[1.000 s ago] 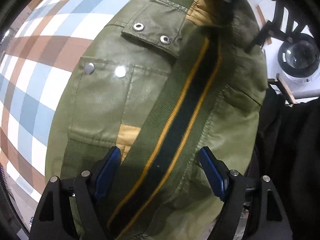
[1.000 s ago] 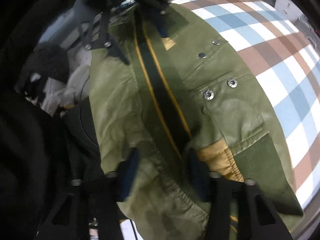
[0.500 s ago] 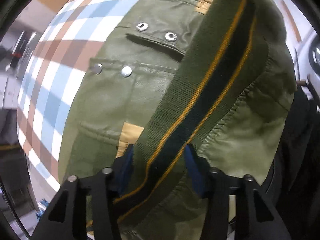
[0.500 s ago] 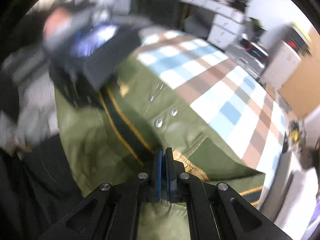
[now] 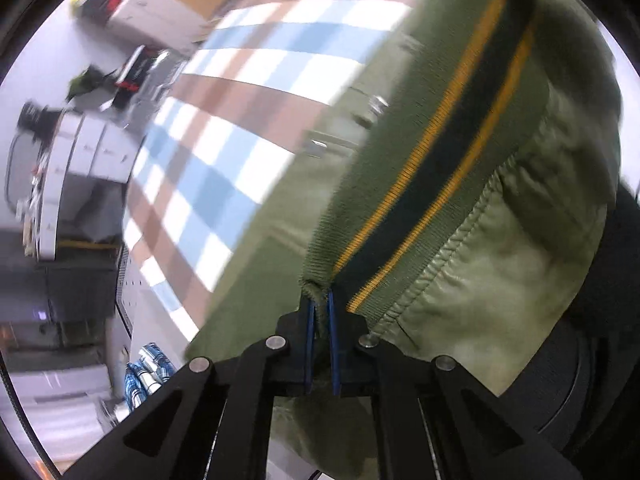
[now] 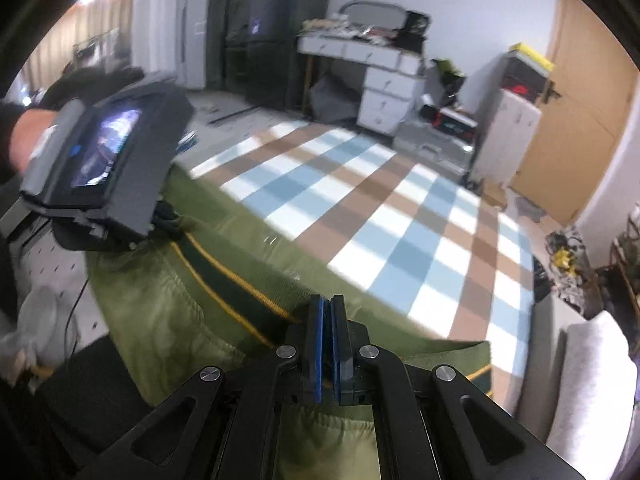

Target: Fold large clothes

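An olive green jacket (image 5: 500, 300) with a ribbed hem band (image 5: 440, 152), dark with two yellow stripes, lies on a blue, brown and white checked cloth (image 5: 224, 128). My left gripper (image 5: 320, 300) is shut on the end of that band, and a fold of green rib bulges between the blue pads. In the right wrist view the jacket (image 6: 168, 320) hangs over the near edge of the surface, with its band (image 6: 224, 276) running up to my right gripper (image 6: 328, 312), which is shut on the cloth. A hand holds the left gripper unit (image 6: 108, 168) at the far end.
Beyond the checked cloth (image 6: 360, 216) stand a white desk with drawers (image 6: 384, 80), a dark cabinet (image 6: 272, 32), a white storage unit (image 6: 508, 132) and a wooden door (image 6: 580, 120). Clutter sits at the right (image 6: 572, 264). White drawers (image 5: 88, 160) show at the left.
Both grippers have closed on the hem band, the right first, then the left. Both have lifted and tilted up, so the room now shows and the band is raised off the jacket.
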